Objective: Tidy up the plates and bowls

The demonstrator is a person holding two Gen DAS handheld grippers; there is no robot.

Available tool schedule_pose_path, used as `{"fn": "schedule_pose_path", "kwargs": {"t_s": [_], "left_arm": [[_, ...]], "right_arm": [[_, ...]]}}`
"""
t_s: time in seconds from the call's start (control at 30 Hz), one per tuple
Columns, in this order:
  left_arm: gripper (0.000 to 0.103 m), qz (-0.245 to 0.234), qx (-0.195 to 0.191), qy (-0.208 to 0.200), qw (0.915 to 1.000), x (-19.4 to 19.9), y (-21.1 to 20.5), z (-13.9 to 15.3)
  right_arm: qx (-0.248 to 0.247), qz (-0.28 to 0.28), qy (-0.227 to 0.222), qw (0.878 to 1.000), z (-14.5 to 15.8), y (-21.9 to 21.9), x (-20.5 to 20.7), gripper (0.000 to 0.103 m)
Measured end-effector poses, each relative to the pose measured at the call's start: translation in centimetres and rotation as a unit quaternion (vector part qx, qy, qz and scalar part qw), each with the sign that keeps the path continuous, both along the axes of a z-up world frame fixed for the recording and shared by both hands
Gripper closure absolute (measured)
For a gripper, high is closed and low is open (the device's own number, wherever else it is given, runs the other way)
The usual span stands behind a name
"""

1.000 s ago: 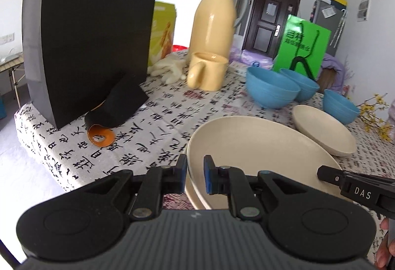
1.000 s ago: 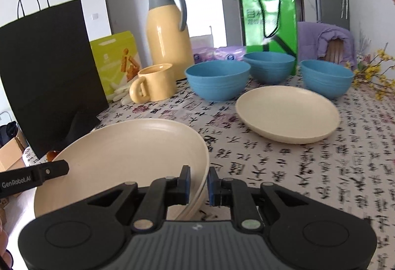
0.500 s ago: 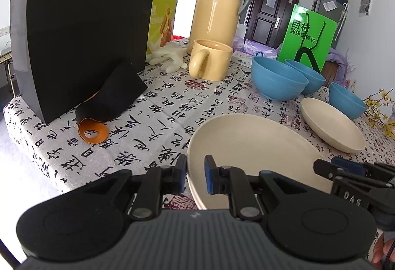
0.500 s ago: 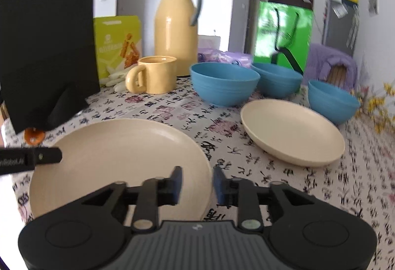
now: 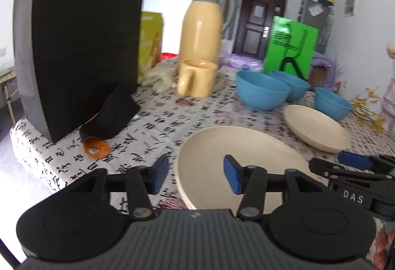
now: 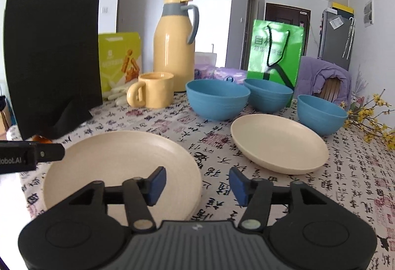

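Jaws on both grippers have just been opening and now stand released, nothing pinched. Left gripper (image 5: pixel 196 176) straddles the big cream plate's (image 5: pixel 237 149) left rim; right gripper (image 6: pixel 197 182) straddles its right rim. Writing: "DAS" on the right gripper's side, "obot.AI" on the left's. Second cream plate (image 6: pixel 279 146) lies at 2 o'clock, three blue bowls (image 6: pixel 217 99) at 12 to 2, all on the bench (image 6: pixel 345 183).

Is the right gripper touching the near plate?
Apart. In the right wrist view the right gripper has just been opening; both pads stand clear of the near plate's rim, which lies flat on the tablecloth.
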State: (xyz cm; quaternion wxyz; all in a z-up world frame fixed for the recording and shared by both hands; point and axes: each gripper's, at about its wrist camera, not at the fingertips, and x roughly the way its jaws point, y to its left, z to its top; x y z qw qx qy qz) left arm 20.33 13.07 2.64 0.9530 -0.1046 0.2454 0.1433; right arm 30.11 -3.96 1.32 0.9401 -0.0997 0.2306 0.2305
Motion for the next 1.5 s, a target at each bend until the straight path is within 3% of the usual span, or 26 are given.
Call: {"fn": "schedule_pose_path", "kwargs": {"t_s": [0.17,0.3,0.43,0.7,0.9,1.13,1.5], "left_arm": [[0.024,-0.048,0.020,-0.010,0.9986,-2.0,-3.1,0.2],[0.017,-0.081,0.022,-0.007,0.9964,-3.1,-5.8,-0.2],[0.007,-0.111,0.018,-0.013,0.9936,-4.2,-8.2,-0.7],[0.003,-0.161,0.007,-0.008,0.9869,-5.0,-13.1,-1.8],[0.002,-0.191,0.024,-0.003,0.9813,-5.1,-16.0,-1.9],[0.002,-0.183,0.032,-0.001,0.9825,-3.9,-16.4,-1.7],[0.002,-0.172,0.026,0.013,0.9847,1.2,-15.4,-1.2]], "right_arm": [[0.003,-0.007,-0.021,1.000,0.8,-2.5,-2.6,0.035],[0.012,-0.018,-0.035,0.999,0.9,-5.9,-5.9,0.021],[0.014,-0.054,-0.038,0.998,0.4,-10.2,-9.4,0.016],[0.043,-0.156,-0.026,0.987,-1.1,-19.2,-15.2,0.012],[0.076,-0.209,-0.019,0.975,-2.2,-23.1,-16.4,0.012],[0.081,-0.217,-0.015,0.973,-2.5,-23.8,-15.6,0.012],[0.071,-0.202,-0.004,0.977,-1.9,-22.6,-10.3,0.012]]}}
